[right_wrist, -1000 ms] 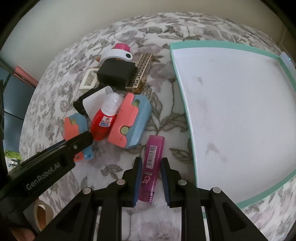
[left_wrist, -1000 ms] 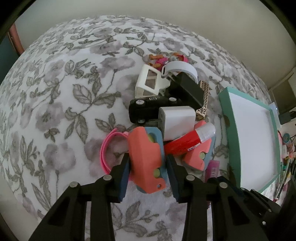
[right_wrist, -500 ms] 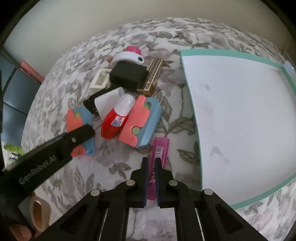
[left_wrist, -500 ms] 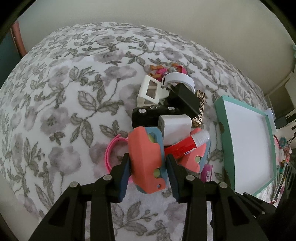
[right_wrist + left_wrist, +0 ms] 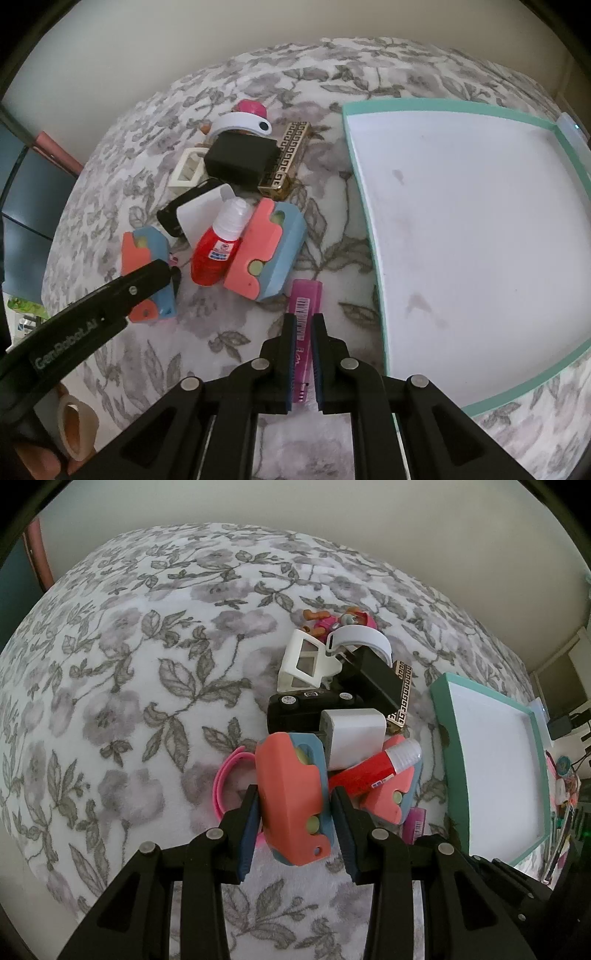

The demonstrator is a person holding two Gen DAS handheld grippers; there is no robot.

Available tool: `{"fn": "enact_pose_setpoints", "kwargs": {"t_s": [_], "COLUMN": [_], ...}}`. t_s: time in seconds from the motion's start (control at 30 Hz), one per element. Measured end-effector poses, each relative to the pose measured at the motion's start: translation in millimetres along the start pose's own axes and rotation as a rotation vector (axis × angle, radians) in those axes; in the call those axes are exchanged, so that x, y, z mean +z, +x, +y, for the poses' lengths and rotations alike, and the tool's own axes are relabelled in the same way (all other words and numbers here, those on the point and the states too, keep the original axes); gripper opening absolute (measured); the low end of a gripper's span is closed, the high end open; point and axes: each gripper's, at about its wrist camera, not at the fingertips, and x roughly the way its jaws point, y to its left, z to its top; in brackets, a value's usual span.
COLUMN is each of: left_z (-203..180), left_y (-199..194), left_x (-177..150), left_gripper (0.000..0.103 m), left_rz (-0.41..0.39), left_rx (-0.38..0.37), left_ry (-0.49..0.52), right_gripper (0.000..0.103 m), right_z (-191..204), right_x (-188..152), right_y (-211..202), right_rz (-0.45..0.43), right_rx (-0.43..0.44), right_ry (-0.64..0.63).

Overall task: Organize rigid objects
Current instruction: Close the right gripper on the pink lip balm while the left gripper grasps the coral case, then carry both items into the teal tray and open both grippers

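My left gripper (image 5: 295, 823) is shut on a coral and blue block (image 5: 293, 797), which also shows in the right wrist view (image 5: 146, 266) under the left gripper's finger. My right gripper (image 5: 303, 354) is shut on a magenta flat box with a barcode (image 5: 304, 306), lifted a little off the floral cloth. A second coral and blue block (image 5: 266, 251) and a red bottle with a white cap (image 5: 218, 247) lie in the pile. The teal-rimmed white tray (image 5: 436, 107) lies to the right and holds nothing.
The pile also has a black box (image 5: 240, 157), a gold patterned case (image 5: 286, 162), a white frame (image 5: 303, 664), a white cube (image 5: 354, 734), a black toy car (image 5: 303, 705), a pink band (image 5: 225, 779) and a small doll (image 5: 340, 622). A tape roll (image 5: 74, 424) sits at the lower left.
My right gripper closed on the magenta box and raised it slightly. My left gripper lifted the coral and blue block, and the scene now looks farther away.
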Motion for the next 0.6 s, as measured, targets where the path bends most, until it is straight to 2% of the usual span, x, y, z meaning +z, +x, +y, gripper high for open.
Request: {"fn": "enact_pose_setpoints", "kwargs": {"t_s": [0.03, 0.1, 0.13, 0.27, 0.37, 0.6], "left_z": [0.1, 0.3, 0.6, 0.9, 1.2, 1.9], "left_y": [-0.2, -0.6, -0.4, -0.2, 0.2, 2.3], "left_x": [0.0, -0.1, -0.2, -0.2, -0.2, -0.9], "left_gripper": [0.040, 0.040, 0.040, 0.040, 0.040, 0.040], "left_rz": [0.000, -0.001, -0.001, 0.001, 0.002, 0.004], "left_rx": [-0.001, -0.003, -0.002, -0.003, -0.002, -0.001], "left_ry": [0.000, -0.002, -0.002, -0.002, -0.002, -0.006], "right_gripper": [0.014, 0.028, 0.030, 0.030, 0.030, 0.030], "right_z": [0.1, 0.7, 1.5, 5.0, 12.1, 40.1], "right_x": [0.1, 0.2, 0.3, -1.0, -2.8, -6.9], "right_y": [1.1, 2.7, 2.8, 6.3, 14.4, 23.2], "right_rz": [0.006, 0.011, 0.011, 0.027, 0.051, 0.048], "right_rx": [0.005, 0.002, -0.002, -0.015, -0.062, -0.188], "right_ry": [0.003, 0.003, 0.000, -0.010, -0.044, -0.170]}}
